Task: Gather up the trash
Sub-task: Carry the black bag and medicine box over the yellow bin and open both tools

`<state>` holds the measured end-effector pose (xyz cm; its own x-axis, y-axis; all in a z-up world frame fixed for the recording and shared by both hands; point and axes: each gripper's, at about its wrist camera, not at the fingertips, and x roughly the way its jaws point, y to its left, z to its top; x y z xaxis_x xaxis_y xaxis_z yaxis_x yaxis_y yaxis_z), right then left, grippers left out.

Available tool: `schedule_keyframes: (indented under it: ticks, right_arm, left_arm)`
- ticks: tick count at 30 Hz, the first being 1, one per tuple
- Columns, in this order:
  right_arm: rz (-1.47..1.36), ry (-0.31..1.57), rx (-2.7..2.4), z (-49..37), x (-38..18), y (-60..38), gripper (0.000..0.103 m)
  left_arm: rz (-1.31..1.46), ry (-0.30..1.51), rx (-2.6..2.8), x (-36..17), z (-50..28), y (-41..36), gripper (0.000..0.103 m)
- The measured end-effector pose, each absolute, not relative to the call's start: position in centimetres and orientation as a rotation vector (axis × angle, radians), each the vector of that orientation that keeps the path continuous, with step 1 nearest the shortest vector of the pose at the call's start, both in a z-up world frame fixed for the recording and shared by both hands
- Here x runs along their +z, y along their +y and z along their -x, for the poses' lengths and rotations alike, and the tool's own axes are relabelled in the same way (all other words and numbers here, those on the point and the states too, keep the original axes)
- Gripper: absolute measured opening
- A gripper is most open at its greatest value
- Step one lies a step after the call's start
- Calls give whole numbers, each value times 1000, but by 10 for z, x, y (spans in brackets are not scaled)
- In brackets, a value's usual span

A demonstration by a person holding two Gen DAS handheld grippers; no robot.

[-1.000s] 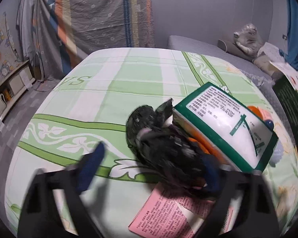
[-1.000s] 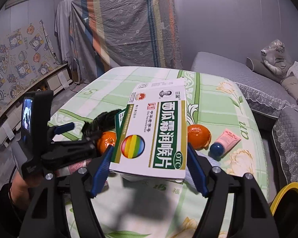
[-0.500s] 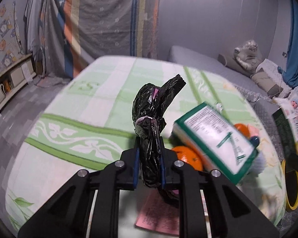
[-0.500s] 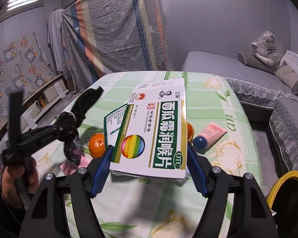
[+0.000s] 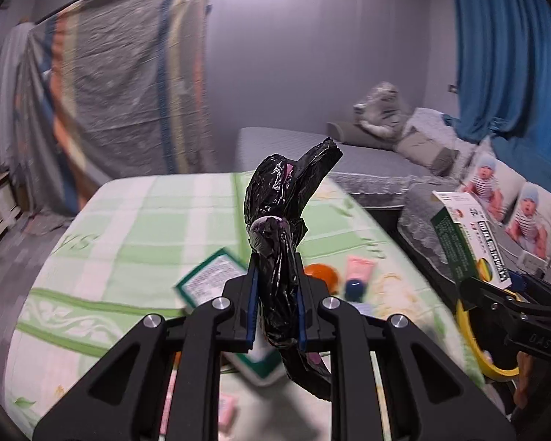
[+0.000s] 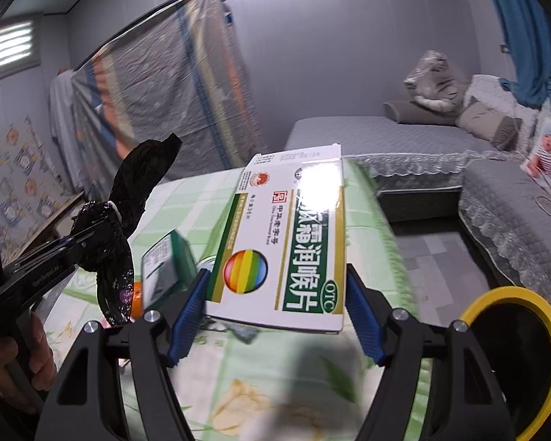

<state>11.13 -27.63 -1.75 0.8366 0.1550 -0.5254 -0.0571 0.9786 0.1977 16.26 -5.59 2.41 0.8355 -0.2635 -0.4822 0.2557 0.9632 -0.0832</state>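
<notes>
- Both grippers have lifted their loads off the bed (image 5: pixel 136 220) since a second ago; the black bag lay on the sheet then.
- Right gripper (image 6: pixel 275 310): jaws held wide, clamped on the sides of a white-and-green medicine box (image 6: pixel 286 242), raised above the bed's right edge, near a yellow-rimmed bin (image 6: pixel 521 360).
- Left gripper (image 5: pixel 275 305): jaws nearly together, pinching a knotted black bag (image 5: pixel 279 220) upright.
- Left behind on the sheet: a green box (image 5: pixel 209 281), an orange (image 5: pixel 323 275), a pink tube (image 5: pixel 358 273).
</notes>
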Motion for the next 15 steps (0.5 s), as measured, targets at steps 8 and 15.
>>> schedule_keyframes:
  ticks: [8, 15]
  right_arm:
    - [-234, 500, -51, -76, -11, -347, 67]
    - [-272, 461, -205, -45, -13, -404, 67]
  left_arm:
    - [-33, 454, -447, 39, -147, -137, 16]
    - [-72, 424, -577, 46, -133, -195, 16]
